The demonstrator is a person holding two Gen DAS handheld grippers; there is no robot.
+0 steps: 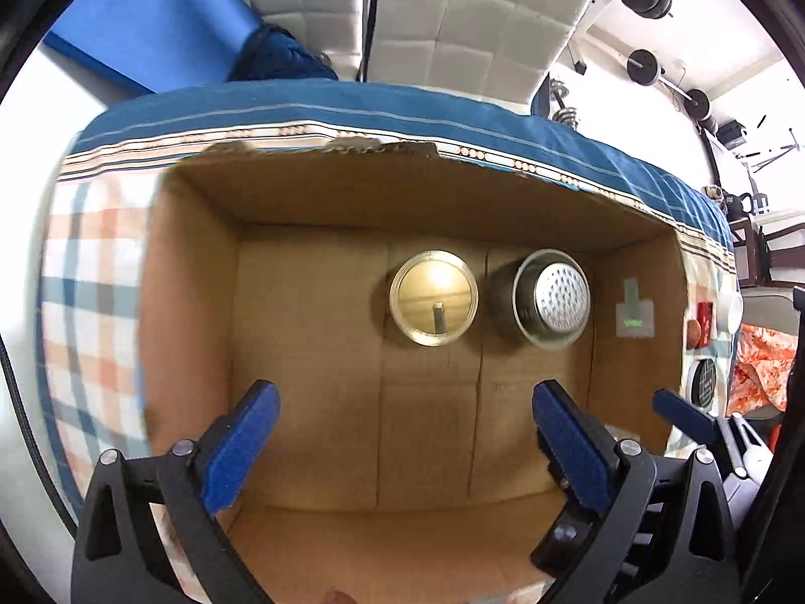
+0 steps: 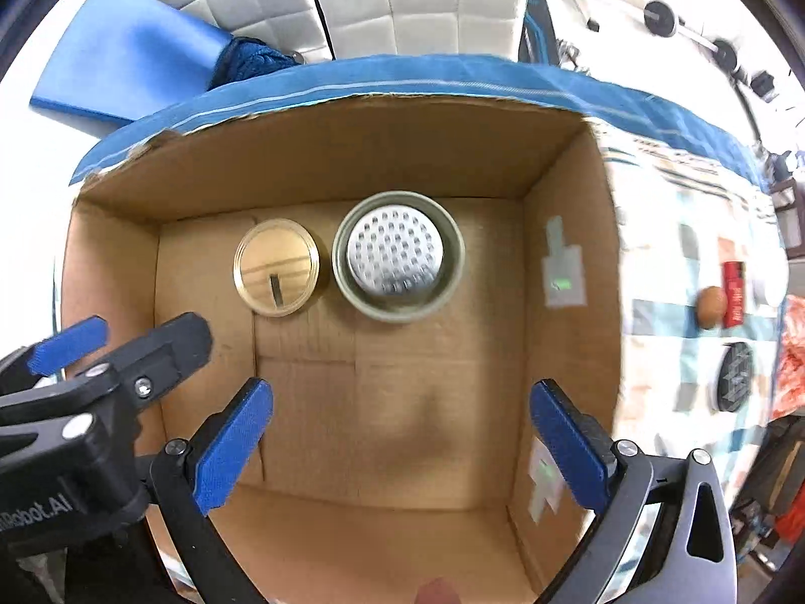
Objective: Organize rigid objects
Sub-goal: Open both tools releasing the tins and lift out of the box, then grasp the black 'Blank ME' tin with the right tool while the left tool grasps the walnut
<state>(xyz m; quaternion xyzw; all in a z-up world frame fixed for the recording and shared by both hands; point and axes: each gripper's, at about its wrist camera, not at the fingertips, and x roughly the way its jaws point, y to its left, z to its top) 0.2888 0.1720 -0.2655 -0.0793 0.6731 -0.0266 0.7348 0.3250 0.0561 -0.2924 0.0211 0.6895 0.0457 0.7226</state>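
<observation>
An open cardboard box (image 1: 312, 352) (image 2: 453, 402) stands on a checked cloth. On its floor stand a clear glass jar (image 1: 433, 298) (image 2: 276, 271) and, to its right, a steel cup with a perforated bottom (image 1: 551, 298) (image 2: 397, 263). My left gripper (image 1: 402, 443) is open and empty above the box's near side. My right gripper (image 2: 402, 443) is open and empty over the box too. One right fingertip (image 1: 676, 410) shows in the left wrist view, and the left gripper's fingertips (image 2: 70, 345) show at the left of the right wrist view.
To the right of the box on the cloth lie a brown egg-like object (image 2: 710, 306), a red can (image 2: 733, 292), a white cup (image 1: 732, 309) and a round black-faced item (image 2: 735, 376). A blue mat (image 2: 131, 50) and white padded cushions (image 1: 453, 15) lie beyond the table.
</observation>
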